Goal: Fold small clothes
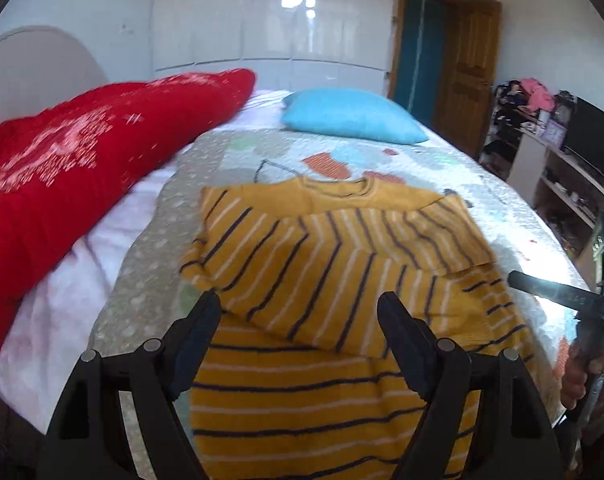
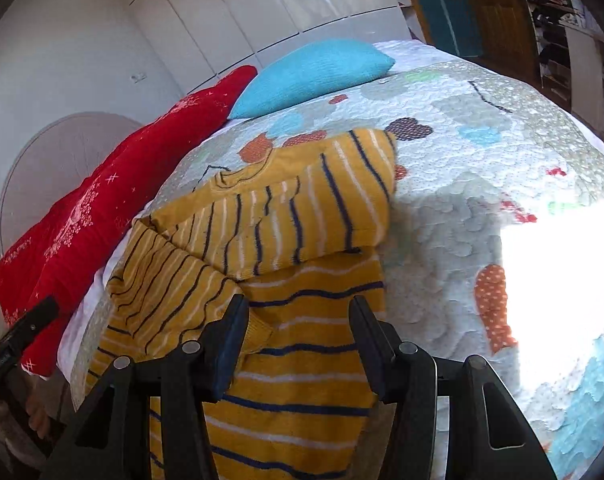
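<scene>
A small mustard-yellow sweater point(image 1: 302, 264) with navy and white stripes lies flat on the patterned quilt point(image 1: 422, 160), neck toward the far pillows. Both sleeves are folded in across the chest point(image 2: 285, 216). My left gripper point(image 1: 299, 306) hovers over the sweater's middle, its jaws wide apart with nothing between them. My right gripper point(image 2: 297, 310) stands over the sweater's lower body, jaws apart and not pressing on the cloth. In the left wrist view the right gripper point(image 1: 562, 292) shows at the right edge, held by a hand point(image 1: 582, 376).
A long red cushion point(image 1: 81, 160) lies along the bed's left side and a blue pillow point(image 1: 354, 116) at its far end. White wardrobe doors stand behind. A wooden door point(image 1: 466, 76) and cluttered shelves point(image 1: 550, 152) are to the right. Bright sunlight washes out the quilt point(image 2: 562, 280).
</scene>
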Tool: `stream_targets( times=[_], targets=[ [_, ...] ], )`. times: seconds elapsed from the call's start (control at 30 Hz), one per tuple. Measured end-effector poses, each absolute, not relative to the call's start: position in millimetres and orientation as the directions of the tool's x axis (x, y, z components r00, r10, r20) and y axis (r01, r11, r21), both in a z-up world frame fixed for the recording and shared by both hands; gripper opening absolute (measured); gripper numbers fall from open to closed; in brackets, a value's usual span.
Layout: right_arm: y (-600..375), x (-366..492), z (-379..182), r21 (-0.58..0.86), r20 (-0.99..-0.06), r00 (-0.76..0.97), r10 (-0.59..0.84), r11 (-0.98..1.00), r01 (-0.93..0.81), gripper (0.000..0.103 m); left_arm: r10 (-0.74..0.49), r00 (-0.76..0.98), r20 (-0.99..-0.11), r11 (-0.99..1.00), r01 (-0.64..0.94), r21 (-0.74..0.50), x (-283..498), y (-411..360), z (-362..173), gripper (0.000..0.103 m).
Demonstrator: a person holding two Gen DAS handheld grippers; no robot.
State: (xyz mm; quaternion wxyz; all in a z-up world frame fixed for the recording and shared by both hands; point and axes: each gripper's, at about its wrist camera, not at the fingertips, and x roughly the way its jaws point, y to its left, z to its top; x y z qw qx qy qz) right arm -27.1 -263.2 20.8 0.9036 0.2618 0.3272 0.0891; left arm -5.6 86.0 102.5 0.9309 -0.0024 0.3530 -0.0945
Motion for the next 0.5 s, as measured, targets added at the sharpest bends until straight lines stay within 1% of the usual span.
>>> stream_targets(
  times=[0.1, 0.13, 0.17, 0.23, 0.37, 0.4, 0.43, 0.47, 0.5],
  targets=[
    [-233.2, -10.1, 25.5, 0.492, -0.557, 0.749, 0.358, 0.869, -0.049, 0.059, -0.138, 0.703, -0.698, 0.989, 0.060, -0.135, 1.1, 121.1, 74.8, 0.079],
    [-222.8, -5.7, 27.1, 0.467, -0.566, 0.743, 0.356, 0.882, -0.066, 0.061, -0.138, 0.697, -0.704, 0.987, 0.036, -0.158, 0.3, 129.2, 66.7, 0.079],
    [-213.7, -0.3, 27.8, 0.443, -0.577, 0.737, 0.352, 0.893, -0.079, 0.064, -0.140, 0.693, -0.707, 0.985, 0.024, -0.172, -0.3, 130.4, 60.3, 0.079],
    [-202.3, 10.9, 25.5, 0.417, -0.600, 0.723, 0.341, 0.905, -0.081, 0.066, -0.142, 0.674, -0.725, 0.982, 0.002, -0.191, 3.4, 130.7, 42.8, 0.079],
    [-197.4, 28.4, 10.7, 0.409, -0.650, 0.692, 0.313, 0.912, -0.027, 0.066, -0.132, 0.637, -0.760, 0.983, -0.015, -0.183, 5.9, 122.7, 13.9, 0.079],
    [-196.5, 31.5, 6.8, 0.405, -0.660, 0.685, 0.307, 0.914, -0.020, 0.066, -0.118, 0.651, -0.750, 0.986, -0.010, -0.163, 5.5, 120.4, 9.3, 0.080],
    [-194.4, 33.0, 4.1, 0.402, -0.665, 0.681, 0.308, 0.915, -0.021, 0.066, -0.105, 0.666, -0.739, 0.990, -0.002, -0.143, 3.6, 117.1, 9.0, 0.081],
    [-192.8, 34.0, 3.4, 0.398, -0.663, 0.681, 0.311, 0.917, -0.031, 0.066, -0.096, 0.673, -0.733, 0.992, 0.009, -0.123, 3.5, 113.0, 7.2, 0.086],
    [-190.3, 34.3, 4.3, 0.393, -0.661, 0.679, 0.321, 0.918, -0.052, 0.055, -0.087, 0.678, -0.730, 0.995, 0.017, -0.102, 3.9, 108.3, 5.3, 0.090]
  ],
)
